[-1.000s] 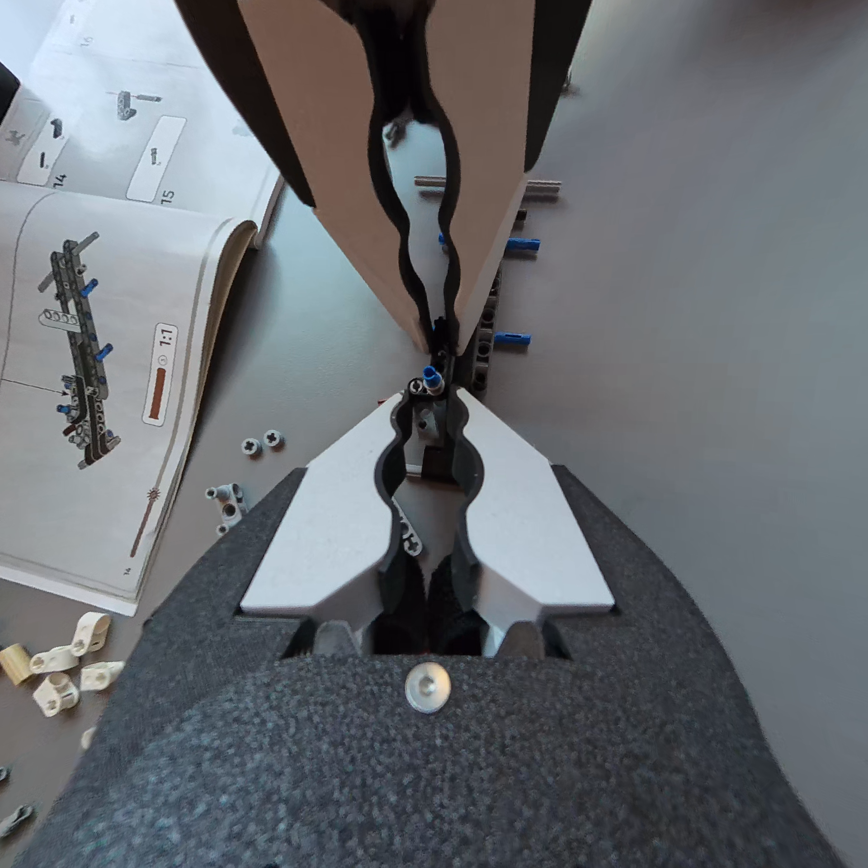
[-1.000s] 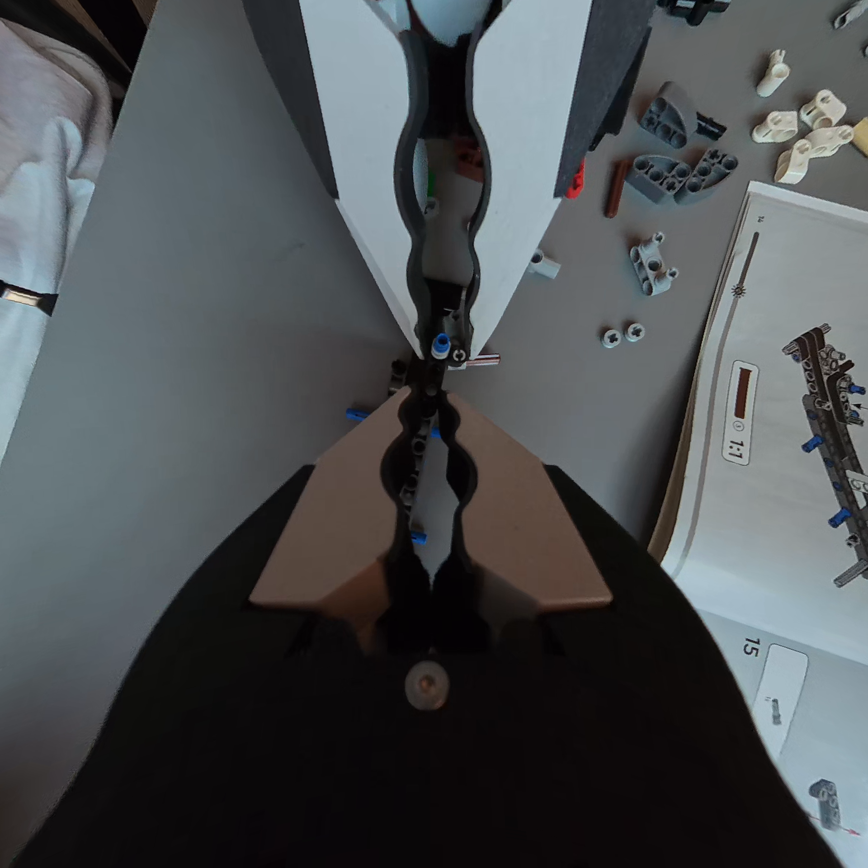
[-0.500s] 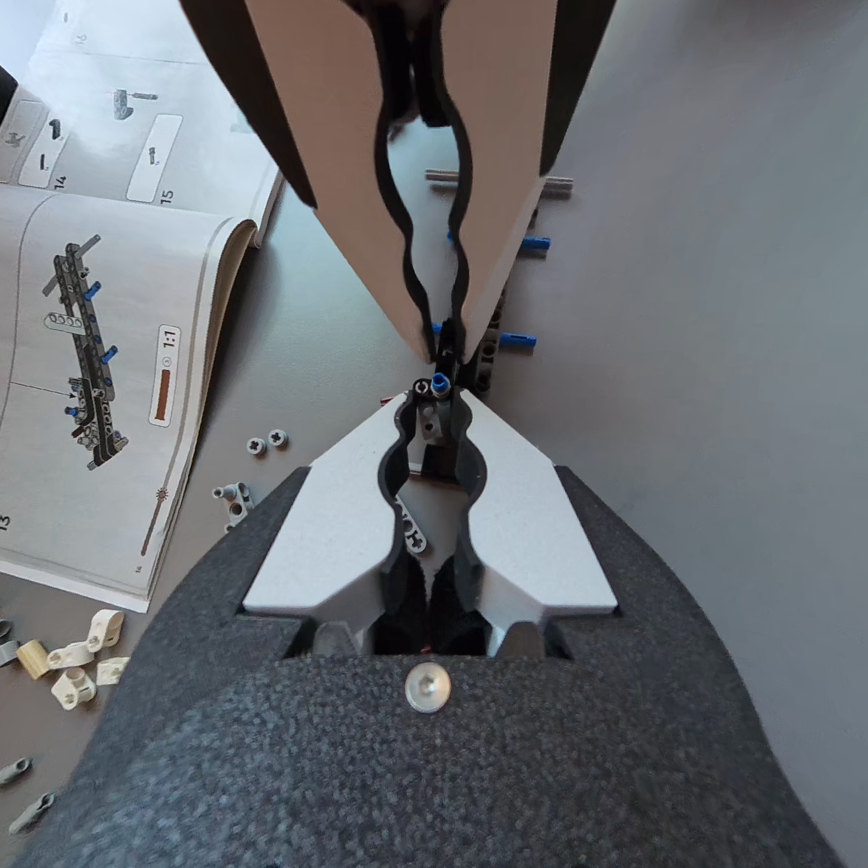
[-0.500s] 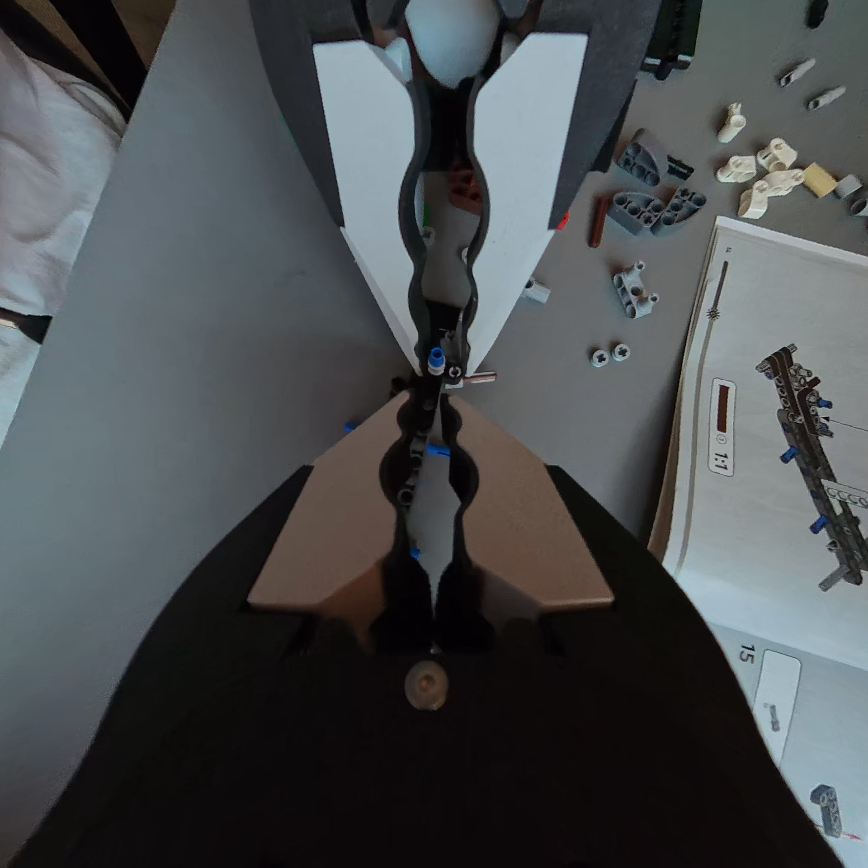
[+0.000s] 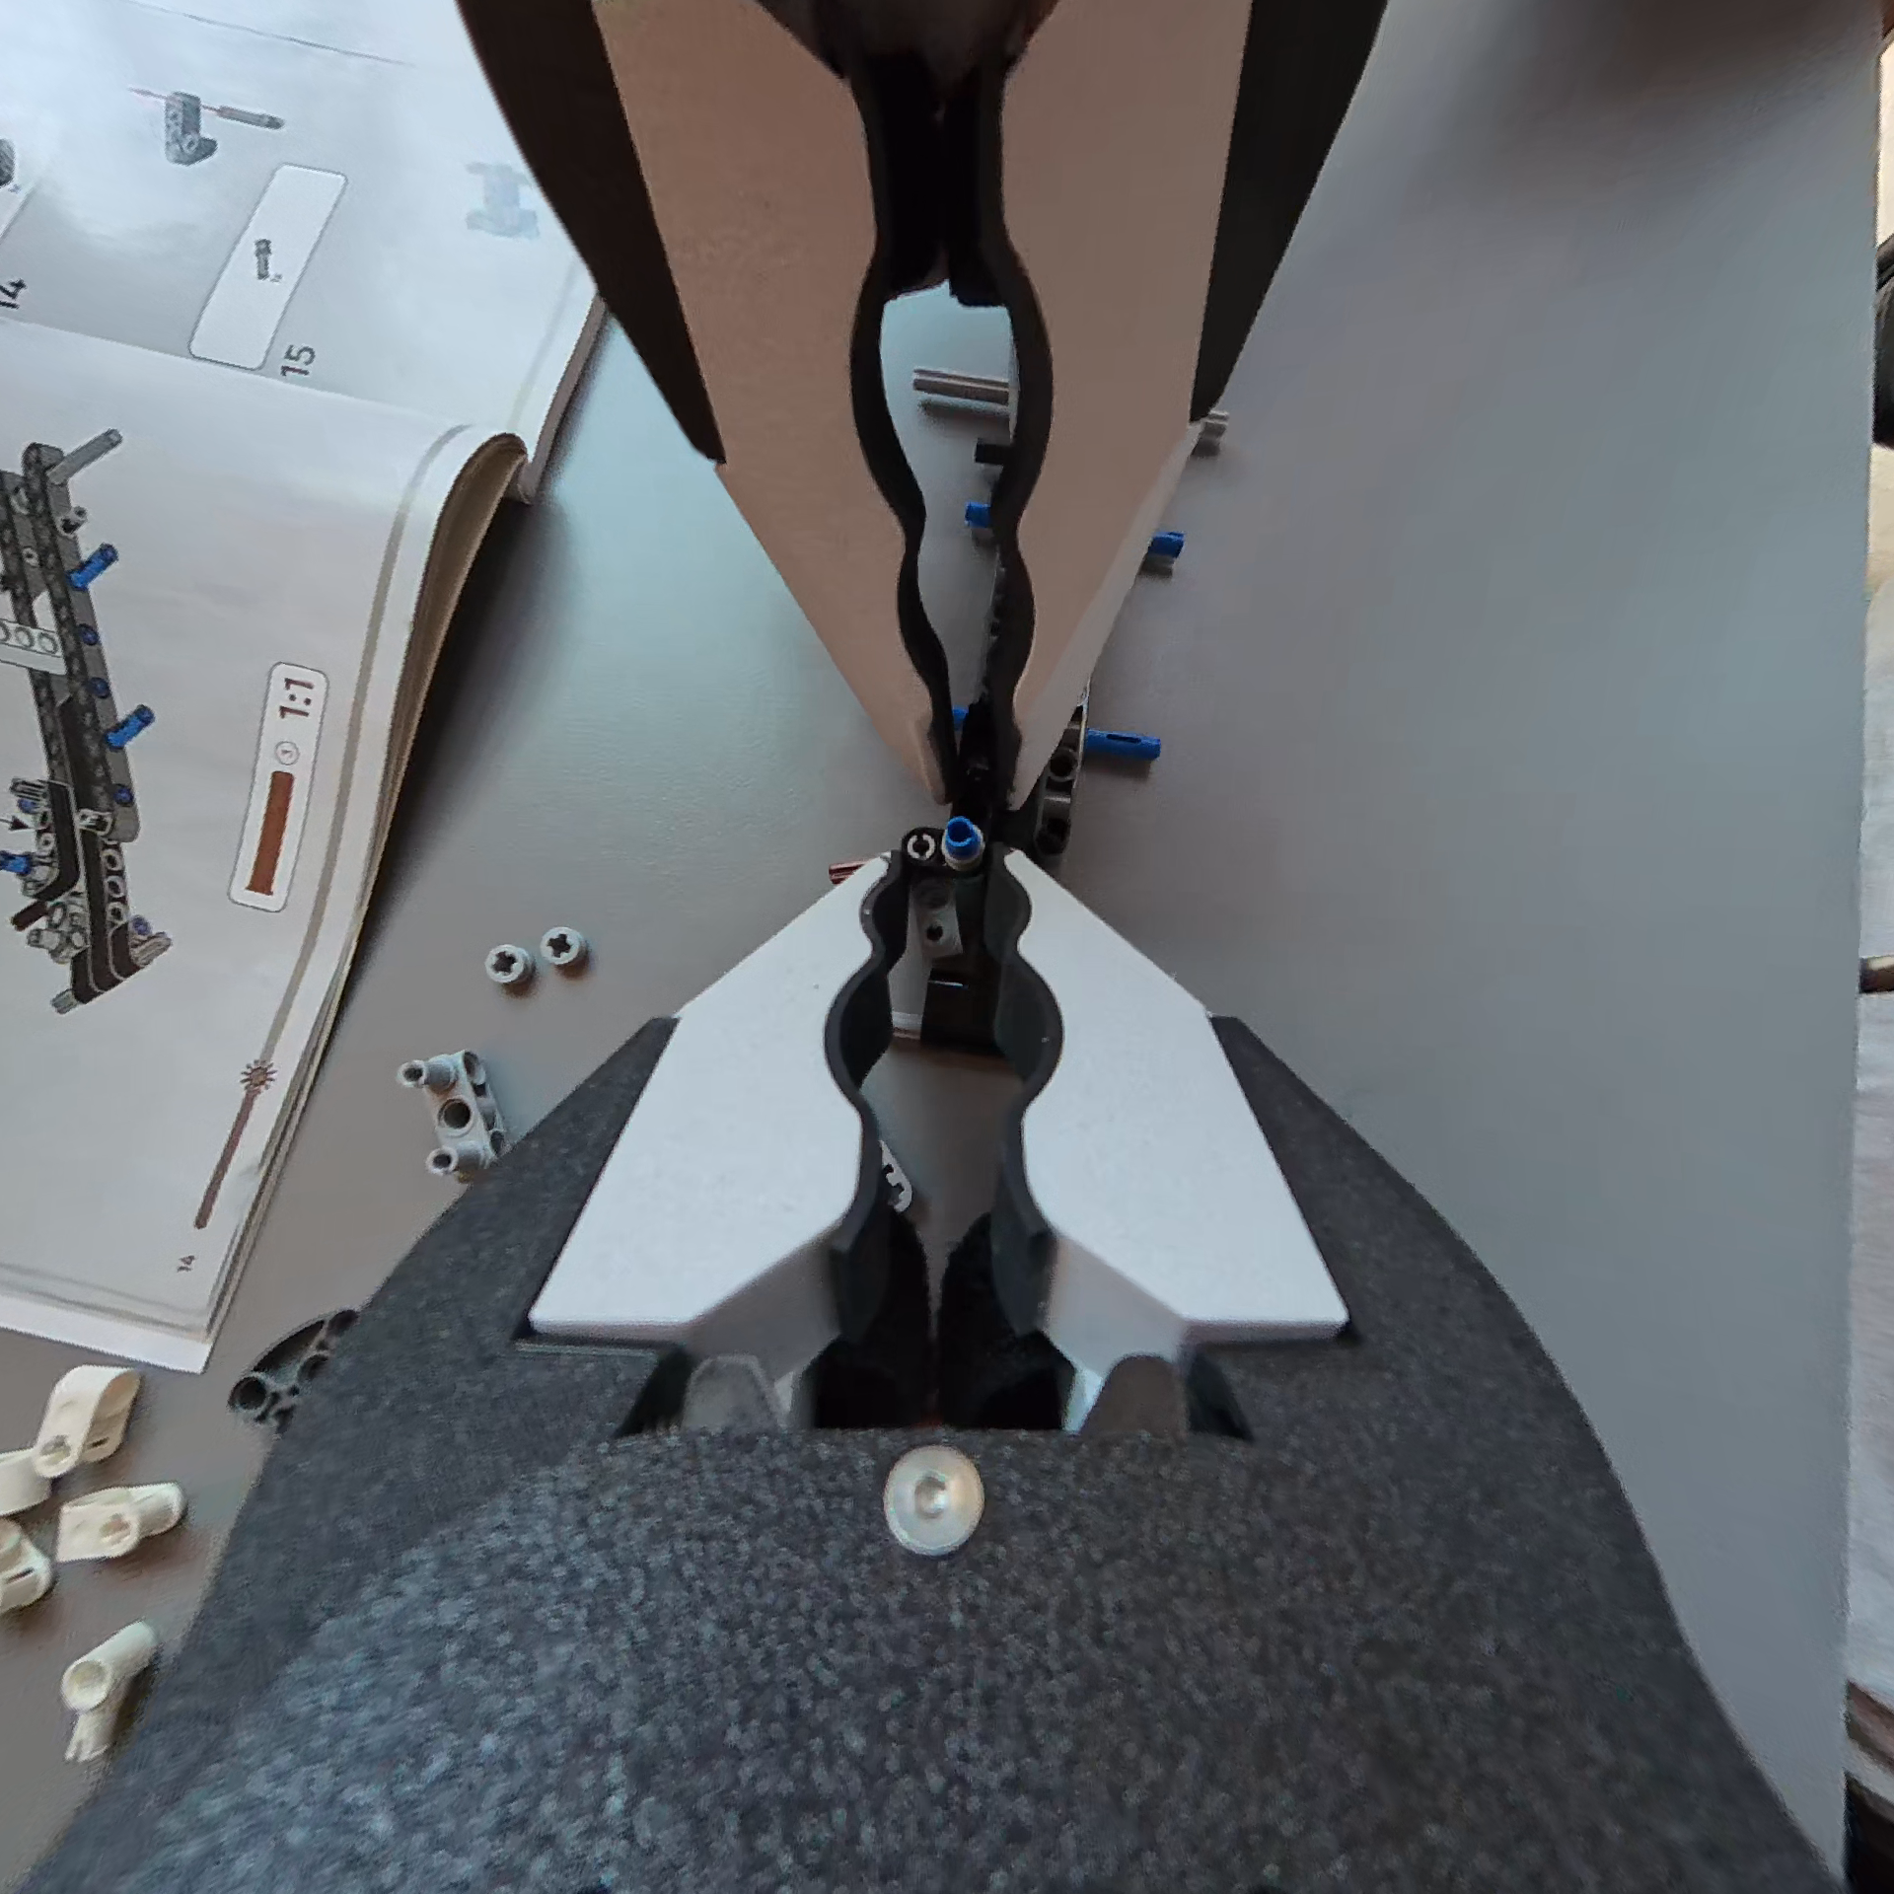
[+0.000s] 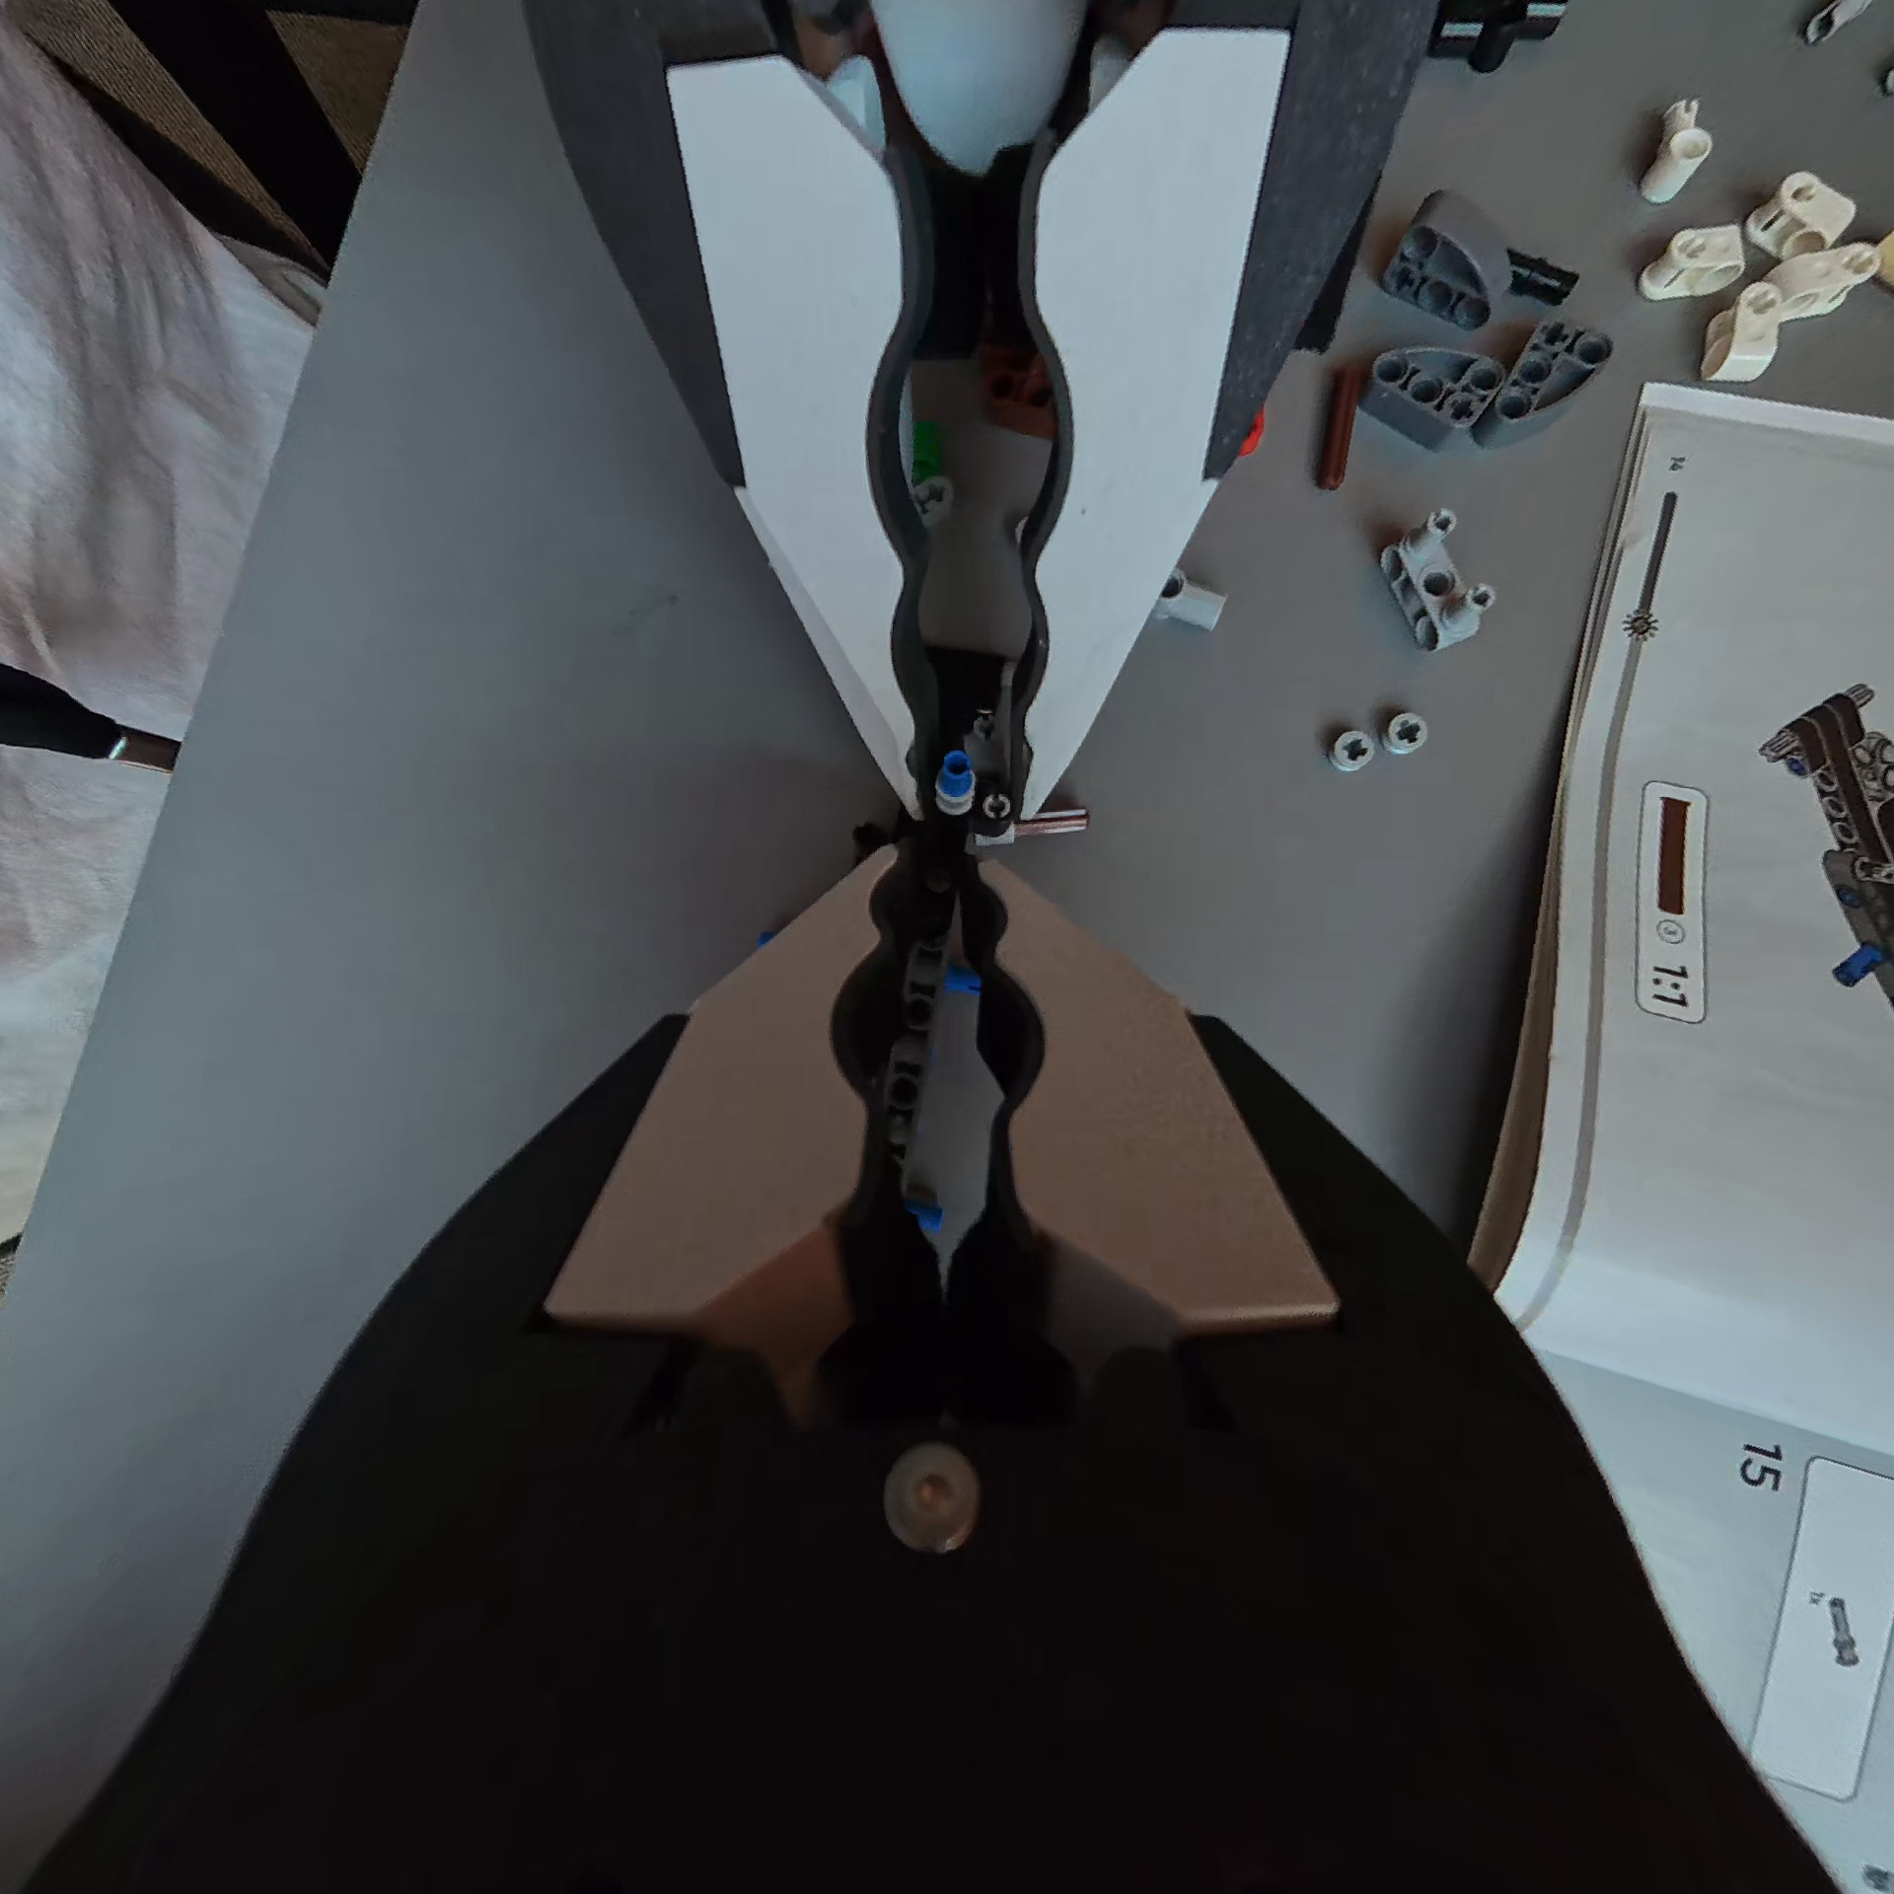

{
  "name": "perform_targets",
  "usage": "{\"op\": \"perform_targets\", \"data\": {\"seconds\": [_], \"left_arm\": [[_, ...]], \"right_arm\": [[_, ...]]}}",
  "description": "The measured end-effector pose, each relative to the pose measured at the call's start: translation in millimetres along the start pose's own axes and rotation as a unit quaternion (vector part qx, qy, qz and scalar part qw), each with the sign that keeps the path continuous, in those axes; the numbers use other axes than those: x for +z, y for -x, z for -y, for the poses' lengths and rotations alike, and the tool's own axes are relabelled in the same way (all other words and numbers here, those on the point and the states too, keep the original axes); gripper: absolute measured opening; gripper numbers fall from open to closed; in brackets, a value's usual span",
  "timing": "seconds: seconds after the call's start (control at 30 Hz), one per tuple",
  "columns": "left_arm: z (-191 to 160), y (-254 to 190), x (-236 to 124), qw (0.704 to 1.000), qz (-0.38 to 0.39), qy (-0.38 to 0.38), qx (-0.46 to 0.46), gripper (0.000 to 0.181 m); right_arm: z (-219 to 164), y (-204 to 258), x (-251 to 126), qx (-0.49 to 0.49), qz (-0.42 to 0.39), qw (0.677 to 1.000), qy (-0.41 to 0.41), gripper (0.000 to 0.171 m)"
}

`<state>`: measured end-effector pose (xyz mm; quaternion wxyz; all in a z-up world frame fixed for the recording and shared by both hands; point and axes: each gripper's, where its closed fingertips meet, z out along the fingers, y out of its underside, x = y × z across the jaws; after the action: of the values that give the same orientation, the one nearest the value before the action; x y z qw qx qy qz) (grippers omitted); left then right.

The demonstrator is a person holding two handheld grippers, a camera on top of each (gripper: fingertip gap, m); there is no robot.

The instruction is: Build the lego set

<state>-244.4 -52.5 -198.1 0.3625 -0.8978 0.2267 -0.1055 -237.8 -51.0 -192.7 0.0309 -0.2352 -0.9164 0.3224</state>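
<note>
Left wrist view showed my left tongs (image 5: 948, 871) clamped on the small dark sub-assembly (image 5: 948, 922) with its blue pin (image 5: 961, 832) at frame centre, tip to tip with the right tongs (image 5: 974, 764). Opposite, my right tongs (image 6: 938, 871) gripped the long dark beam assembly (image 6: 912, 1035), held above the grey table (image 6: 512, 717). I judged the joining step was under way: best to keep both grips firm, line the pin squarely with its hole and press straight, without twisting. Instruction booklet (image 5: 205, 717) lay open at left, loose cream connectors (image 6: 1763, 256) at upper right.
</note>
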Motion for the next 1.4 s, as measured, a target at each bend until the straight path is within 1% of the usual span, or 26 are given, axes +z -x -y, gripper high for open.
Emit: {"op": "perform_targets", "data": {"seconds": [0.13,0.2,0.23,0.33,0.47,0.53,0.8,1.03,1.1,1.13,1.17,1.23,1.3,1.37,1.4], "left_arm": [[1.1,-1.5,0.4,1.000,0.000,0.001,0.007,0.012],[1.3,-2.4,0.5,1.000,0.007,0.007,0.019,0.012],[1.1,-2.0,0.2,1.000,0.009,0.007,0.019,0.013],[0.5,-0.2,-0.7,1.000,0.009,0.006,0.013,0.013],[1.0,0.5,-0.3,1.000,0.015,0.009,0.017,0.013],[0.8,0.6,-0.6,1.000,0.017,0.010,0.020,0.013],[1.5,0.1,-0.1,1.000,0.001,0.002,0.003,0.012],[1.1,0.8,-0.4,1.000,-0.001,0.005,0.000,0.013],[2.2,1.3,0.7,1.000,0.005,0.004,0.004,0.013],[2.3,2.1,0.6,1.000,0.009,0.006,0.005,0.012],[1.8,3.8,0.1,1.000,0.014,0.008,0.007,0.012],[0.7,7.2,-1.2,1.000,0.022,0.010,0.007,0.013],[-0.1,9.0,-2.1,1.000,0.024,0.010,0.005,0.012],[-0.2,9.0,-2.2,1.000,0.023,0.010,0.005,0.013],[-0.2,9.0,-2.2,1.000,0.024,0.011,0.006,0.013]], "right_arm": [[0.9,1.1,-1.6,-0.003,0.010,1.000,-0.016,0.004],[-0.3,4.4,-6.7,0.006,0.023,1.000,-0.014,0.016],[-2.2,6.9,-10.5,0.010,0.031,0.999,-0.005,0.019],[-0.8,5.5,-17.8,-0.014,0.002,1.000,0.005,0.011],[-7.9,-0.4,-7.5,-0.029,-0.024,0.999,0.038,0.007],[-7.6,1.6,-6.9,-0.021,-0.012,0.999,0.031,0.004],[-10.2,1.7,-6.1,-0.011,0.011,1.000,0.012,0.004],[-9.4,2.4,-4.8,0.019,0.029,0.999,-0.002,0.004],[-10.0,2.6,-7.9,0.016,0.024,1.000,0.012,0.006],[-7.6,3.9,-12.0,0.017,0.025,0.999,0.013,0.016],[-2.8,4.3,-17.4,0.019,0.023,0.999,0.009,0.018],[3.1,0.3,-25.1,0.009,-0.002,1.000,0.007,0.010],[2.0,-2.8,-23.3,-0.007,-0.024,0.999,0.021,0.004],[1.0,-5.5,-19.3,-0.014,-0.036,0.999,0.028,0.000],[0.7,-5.7,-19.0,-0.014,-0.036,0.999,0.028,0.001]]}}
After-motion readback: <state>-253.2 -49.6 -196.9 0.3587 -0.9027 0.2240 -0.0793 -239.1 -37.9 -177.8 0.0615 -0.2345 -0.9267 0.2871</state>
